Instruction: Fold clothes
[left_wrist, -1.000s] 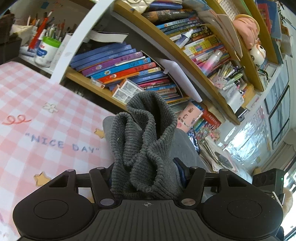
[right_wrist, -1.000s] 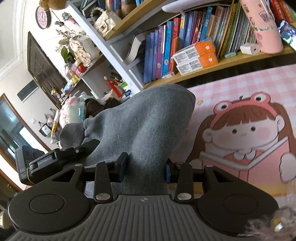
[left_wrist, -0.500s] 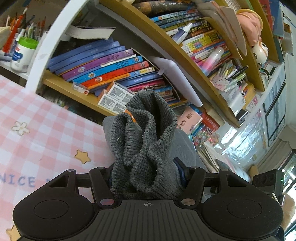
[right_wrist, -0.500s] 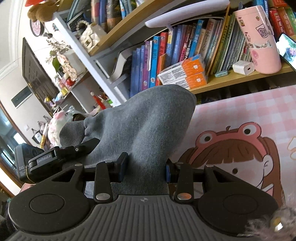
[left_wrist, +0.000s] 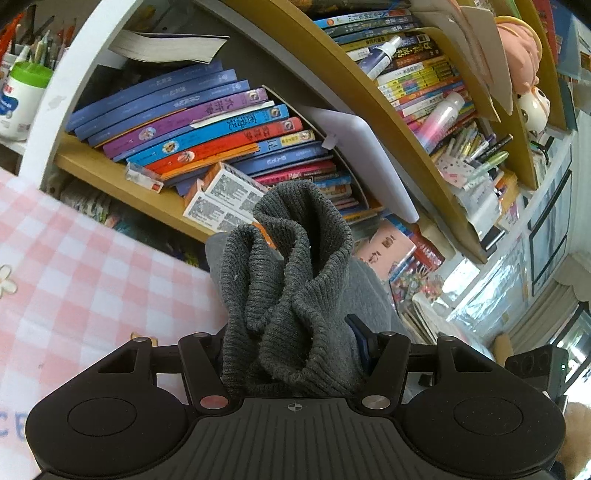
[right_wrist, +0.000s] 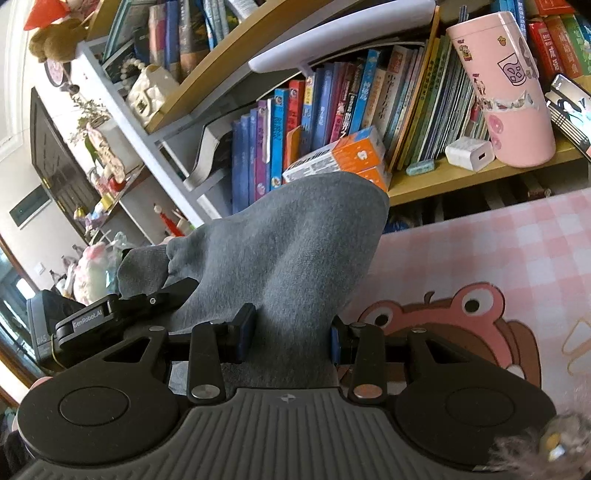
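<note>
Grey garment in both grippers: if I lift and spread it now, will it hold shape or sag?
Probably sag: the grey garment drapes limply between the right gripper and left gripper. Its ribbed cuff bunches in thick folds, so it seems soft and likely grips the pads rather than slipping.

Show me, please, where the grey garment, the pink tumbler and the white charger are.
grey garment (left_wrist: 291, 280): left wrist view, ribbed cuff.
pink tumbler (right_wrist: 506, 85): right wrist view, side wall.
white charger (right_wrist: 469, 153): right wrist view, front face.
</note>
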